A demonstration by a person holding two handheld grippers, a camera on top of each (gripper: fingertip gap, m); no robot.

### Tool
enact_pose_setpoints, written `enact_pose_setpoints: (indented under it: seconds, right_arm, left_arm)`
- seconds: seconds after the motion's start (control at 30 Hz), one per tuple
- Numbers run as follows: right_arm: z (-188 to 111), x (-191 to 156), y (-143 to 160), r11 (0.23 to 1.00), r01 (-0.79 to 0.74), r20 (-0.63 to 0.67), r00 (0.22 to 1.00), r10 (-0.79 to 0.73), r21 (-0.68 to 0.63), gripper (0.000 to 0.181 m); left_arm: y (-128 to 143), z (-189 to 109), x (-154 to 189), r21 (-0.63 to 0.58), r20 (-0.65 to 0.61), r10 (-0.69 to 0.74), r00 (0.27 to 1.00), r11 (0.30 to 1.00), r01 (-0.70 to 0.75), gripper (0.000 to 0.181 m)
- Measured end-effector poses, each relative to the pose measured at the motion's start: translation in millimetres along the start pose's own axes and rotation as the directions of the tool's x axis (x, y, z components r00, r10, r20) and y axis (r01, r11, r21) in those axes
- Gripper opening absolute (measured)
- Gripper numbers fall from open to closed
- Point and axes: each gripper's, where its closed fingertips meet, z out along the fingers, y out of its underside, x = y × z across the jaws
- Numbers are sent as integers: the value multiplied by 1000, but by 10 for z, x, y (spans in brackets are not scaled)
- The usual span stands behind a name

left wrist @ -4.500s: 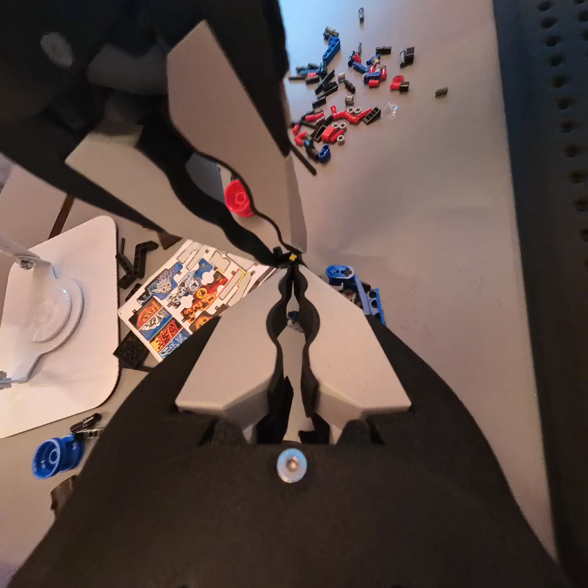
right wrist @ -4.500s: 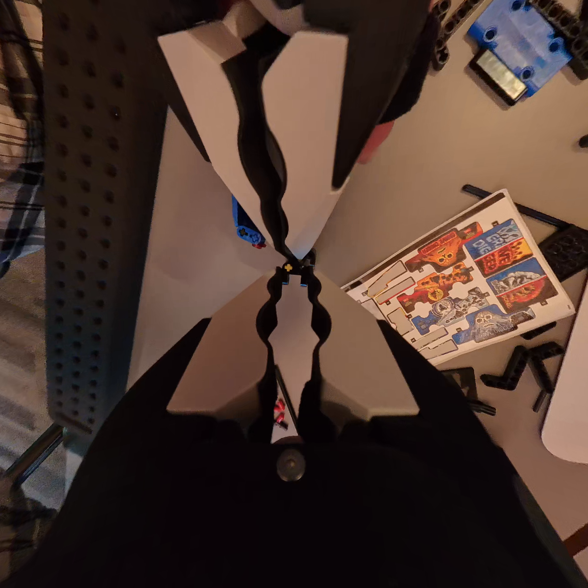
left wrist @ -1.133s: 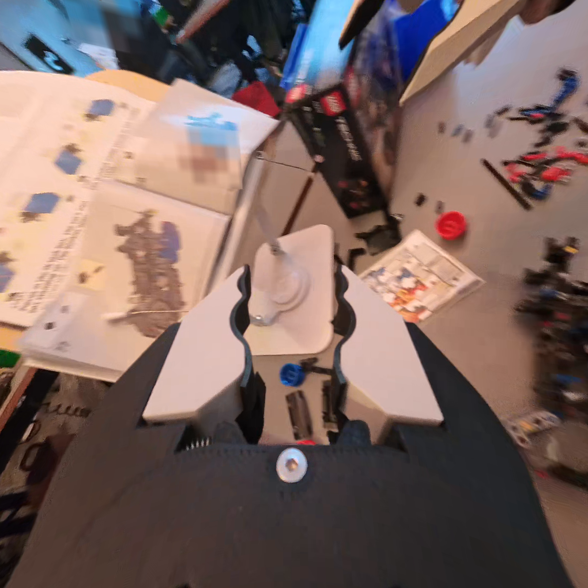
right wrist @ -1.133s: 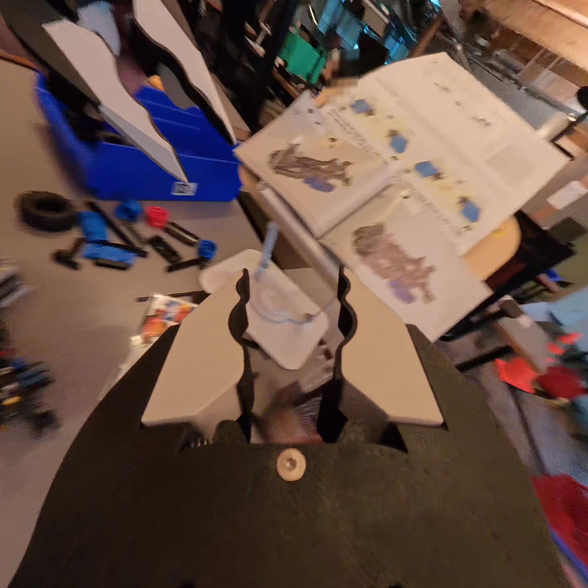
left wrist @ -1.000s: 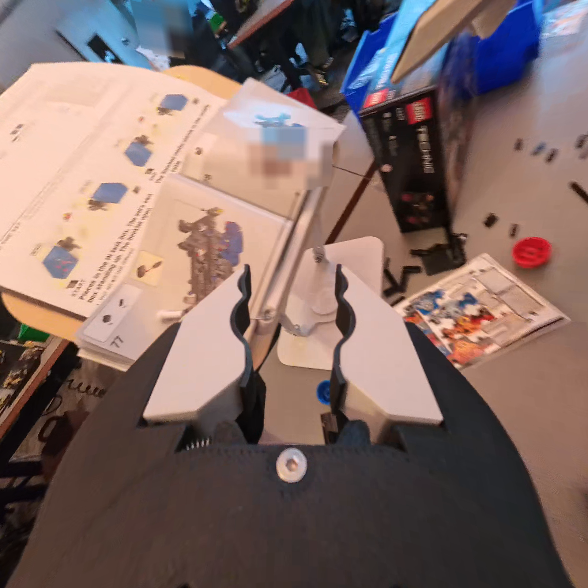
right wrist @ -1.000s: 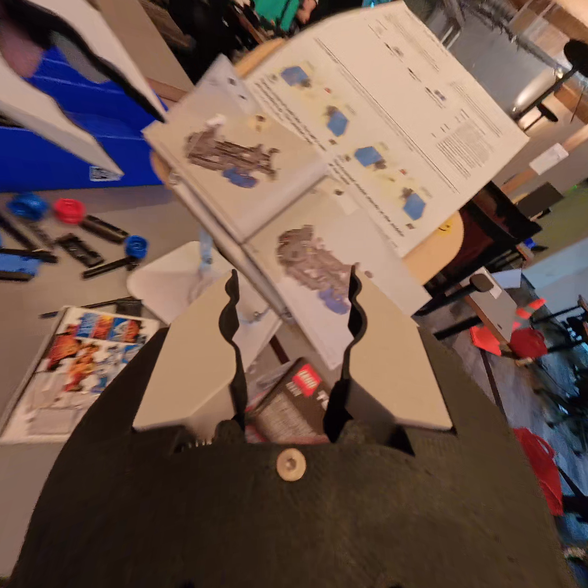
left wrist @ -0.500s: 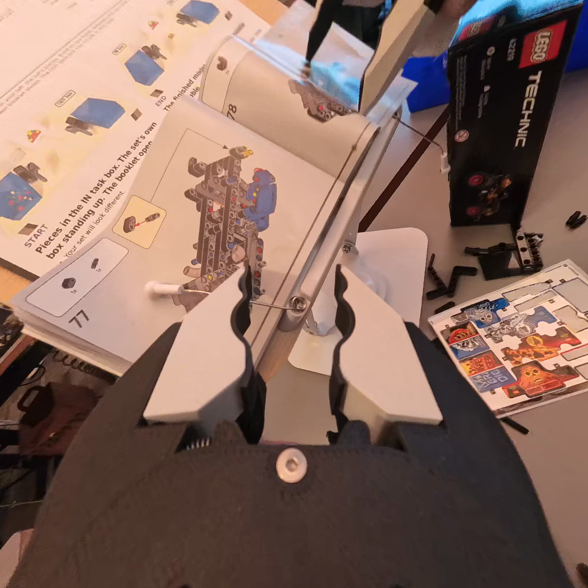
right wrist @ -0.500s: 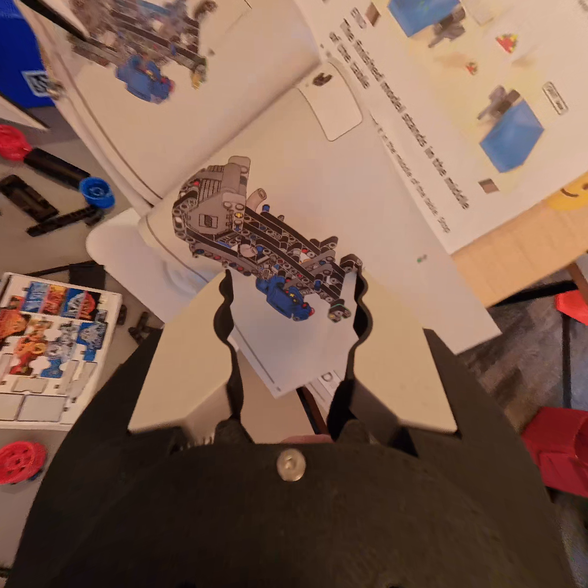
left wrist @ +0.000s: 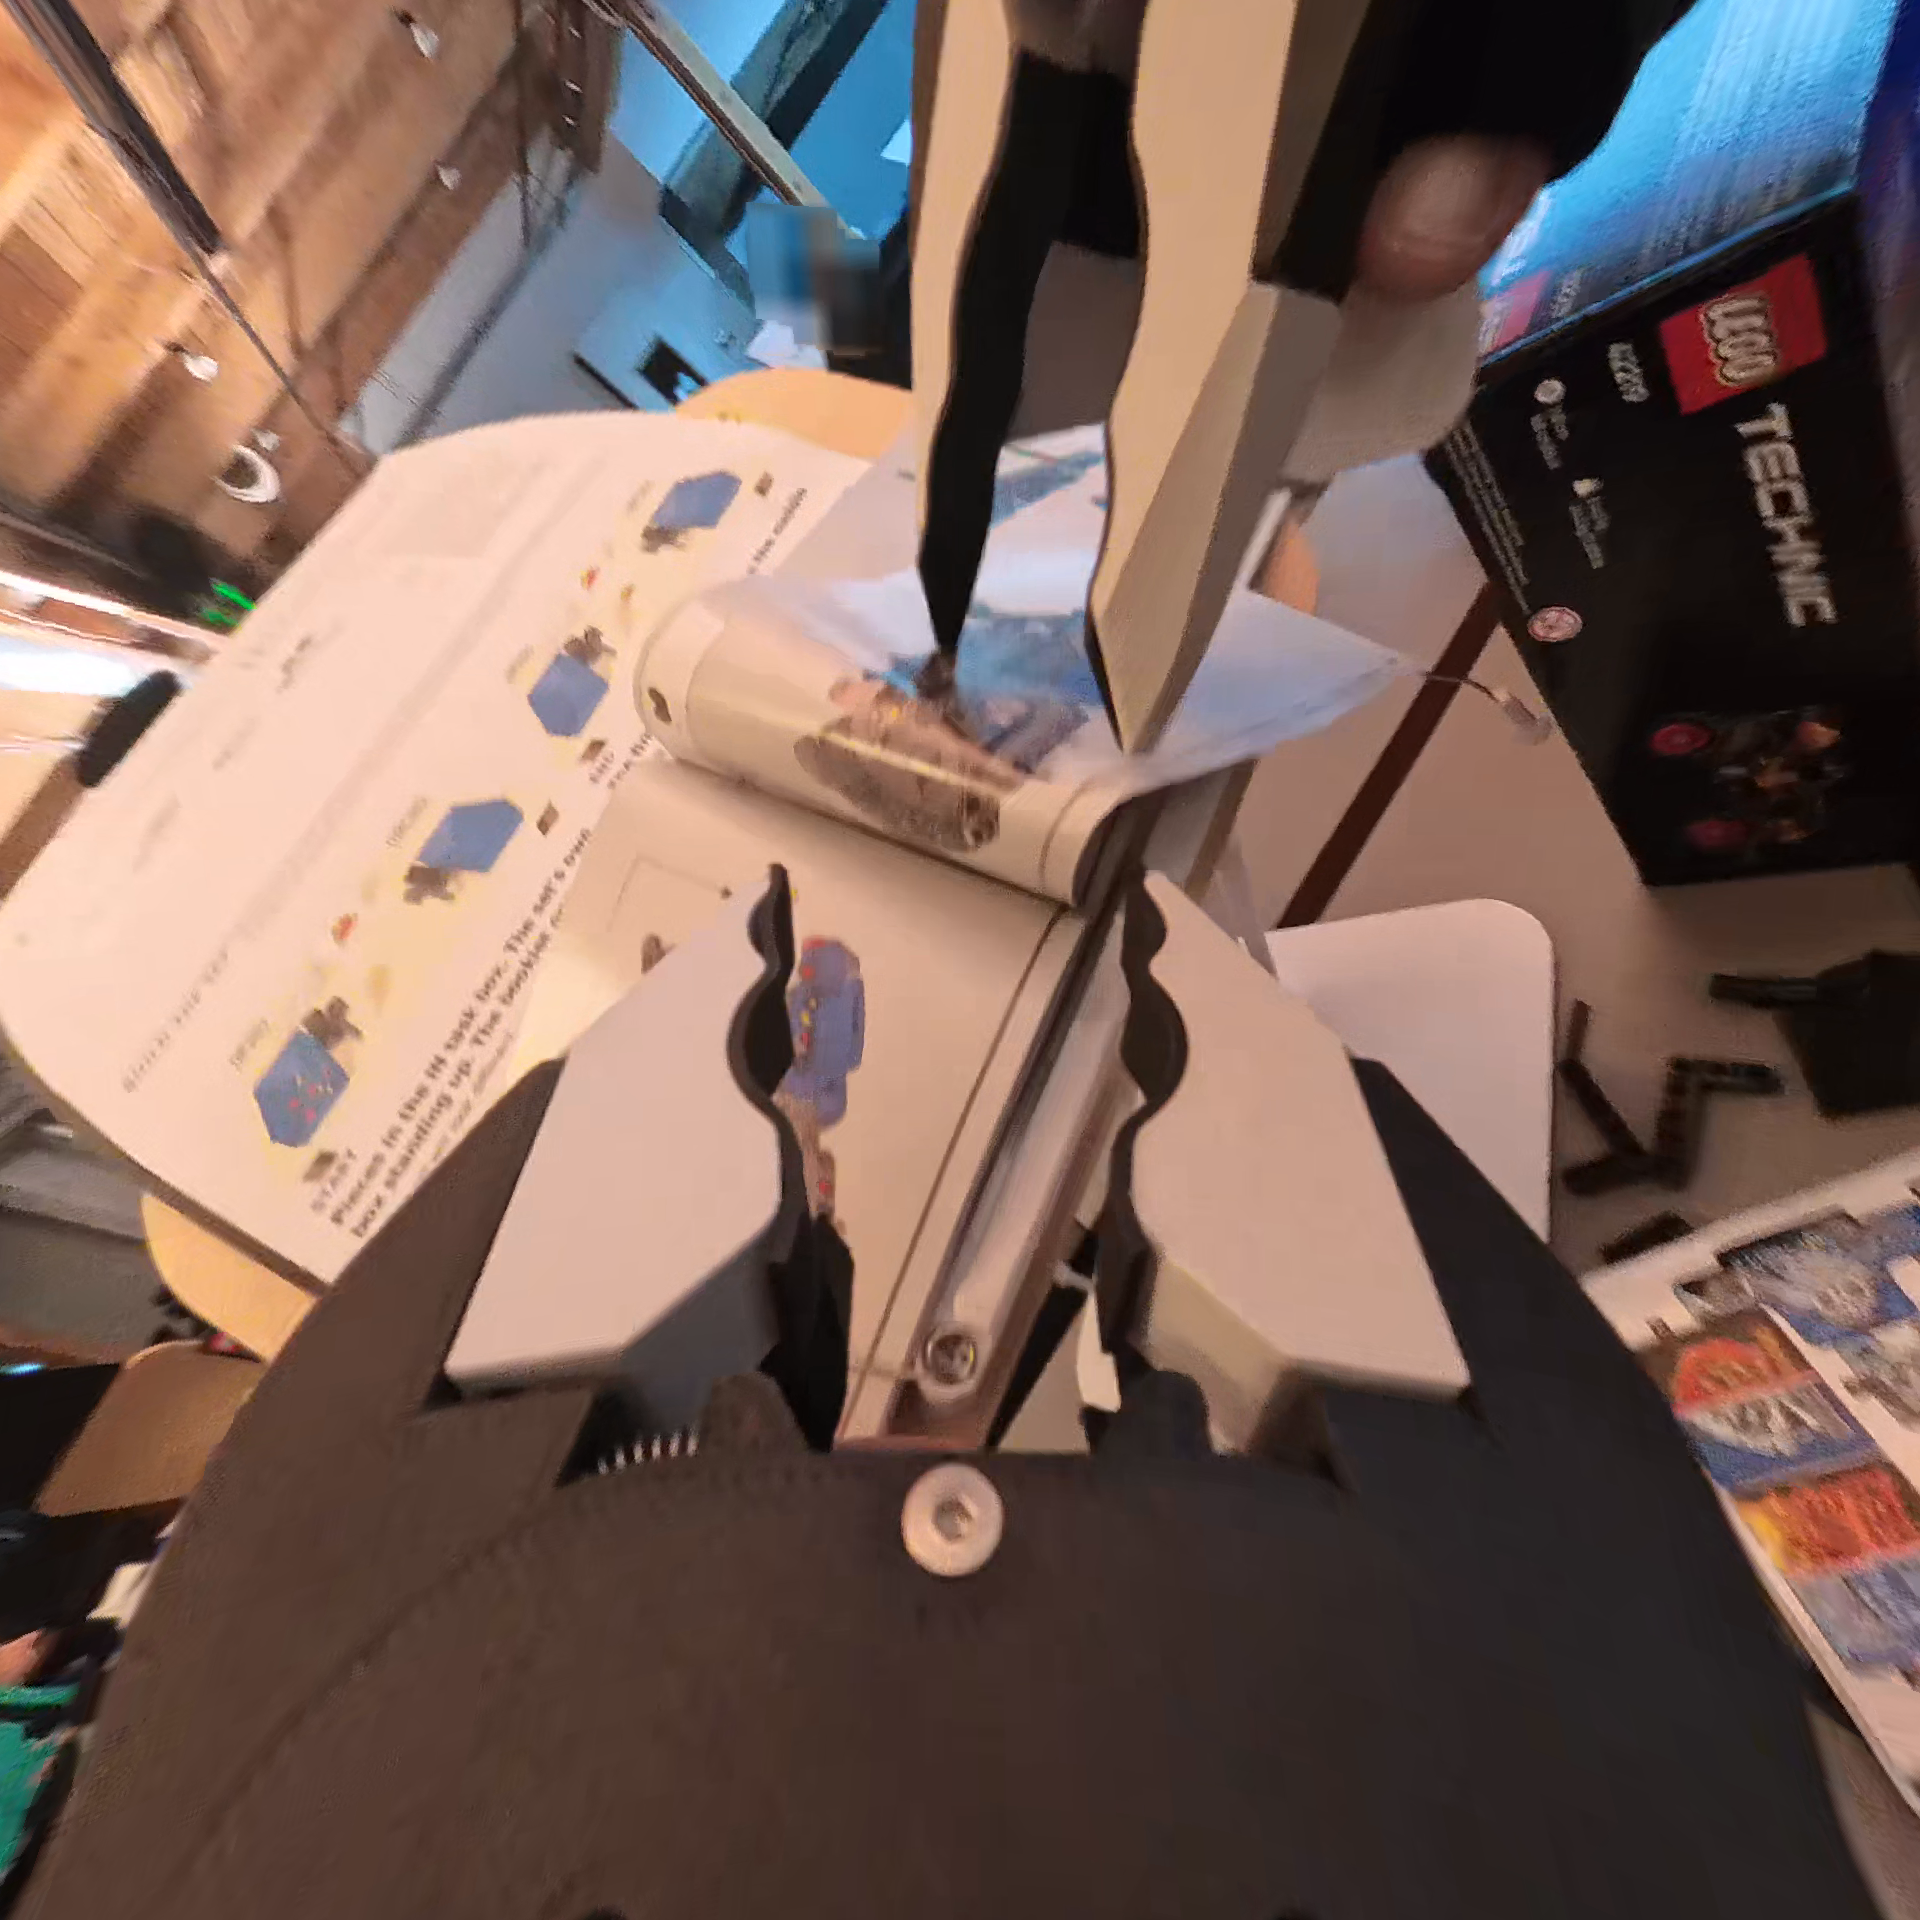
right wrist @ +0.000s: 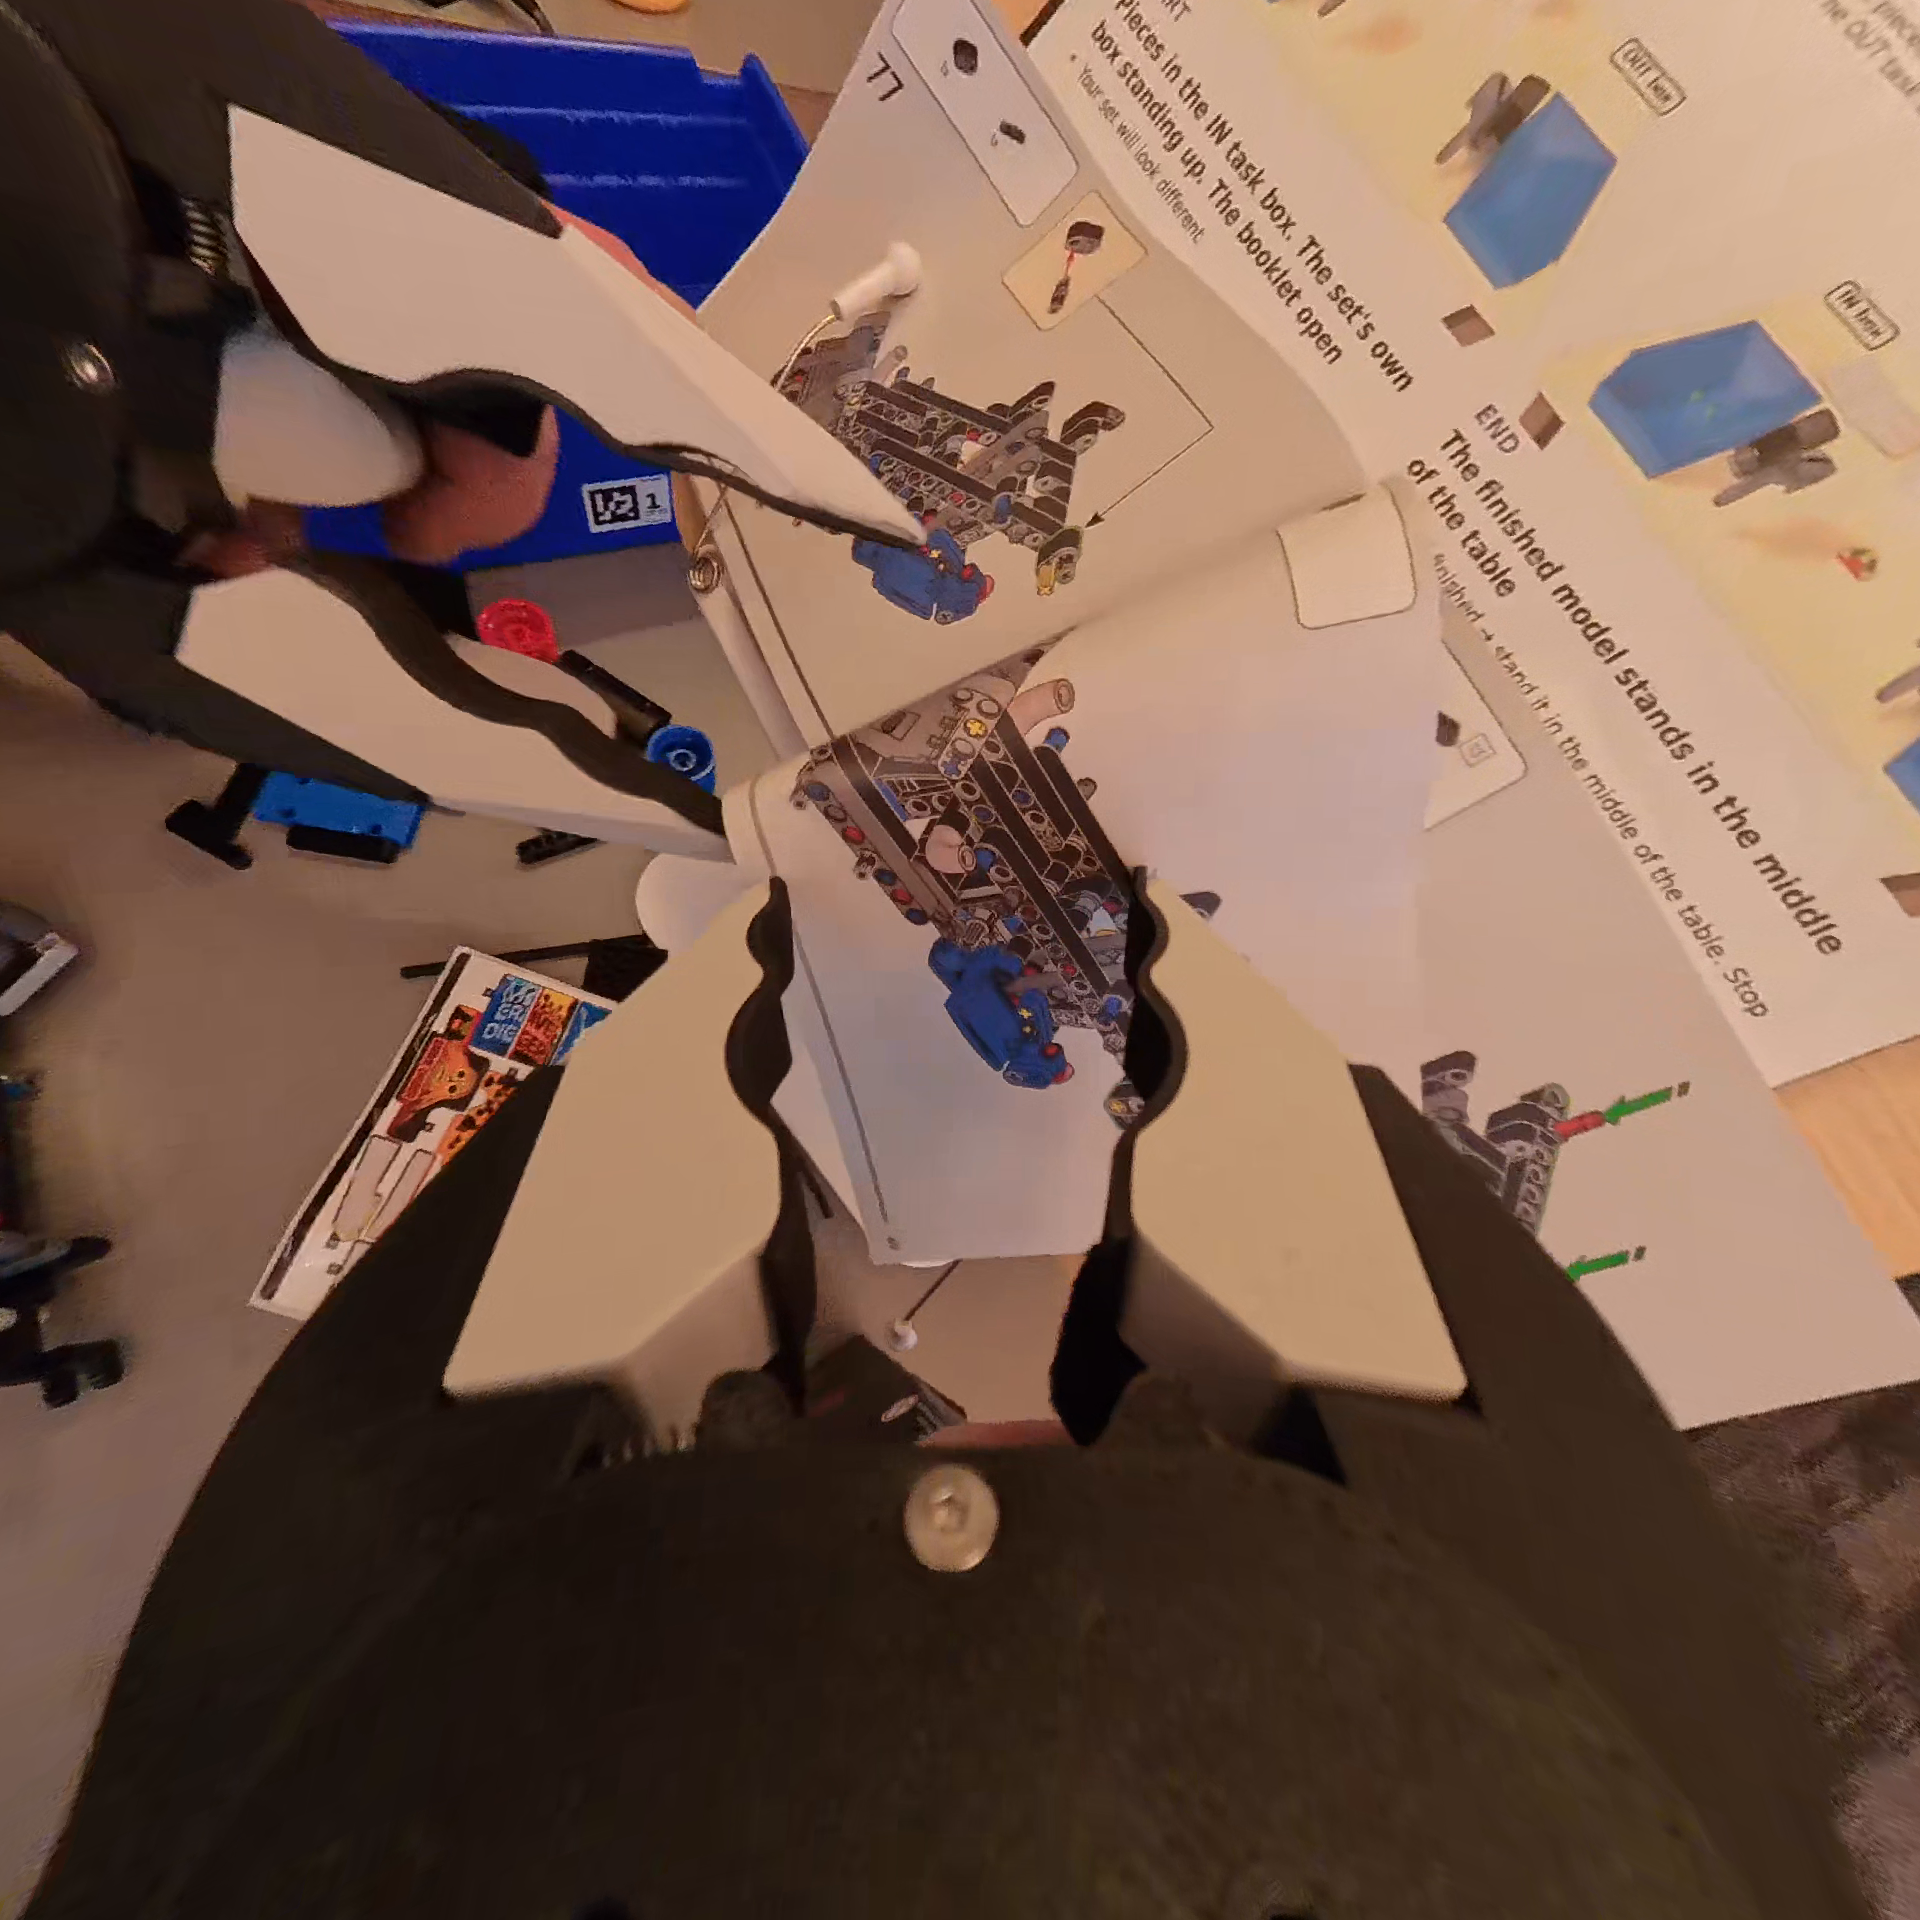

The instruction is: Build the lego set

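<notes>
Booklet (right wrist: pixel 1039 582): propped on stand at tabletop edge, 1 page (left wrist: pixel 935 748) curling mid-turn. Thin, floppy, tears easily; take by free page corner. Left claw (left wrist: pixel 951 935): spread, empty. Right claw (right wrist: pixel 951 925): spread, tips against curled page.

wall (left wrist: pixel 156 208): brown, perhaps brick — blurred | table (right wrist: pixel 208 987): grey | light: warm, dim

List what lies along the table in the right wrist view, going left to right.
Blue flat lego piece → colourful sticker sheet → blue round lego piece → open building booklet → large white printed sheet.
</notes>
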Motion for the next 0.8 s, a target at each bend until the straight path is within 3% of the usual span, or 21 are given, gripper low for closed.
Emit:
enact_pose_setpoints:
  seconds: [0.17,0.33,0.47,0.6,0.73,0.8]
  right_arm:
    - [-44,33,3,1000,-12,-6,1000,12,23,63]
    - [-334,140,-133,992,-14,-94,995,26,126,66]
    - [-468,184,-127,990,-6,-149,988,27,140,65]
    - [-368,106,34,998,-14,-153,988,24,61,59]
    - [-325,138,157,999,32,-256,966,-35,-19,54]
    - [-363,78,165,998,42,-264,963,-52,-42,61]
  left_arm:
    - [-129,73,-161,55,171,-12,985,998,3,45]
    - [-144,-138,-324,196,236,-142,961,976,96,29]
    - [-48,-282,-357,283,124,-331,936,916,286,2]
    - [119,-297,-343,300,-20,-518,855,813,499,2]
    - [221,-244,-311,281,-138,-672,728,678,679,2]
    - [250,-230,-298,270,-172,-705,688,638,721,3]
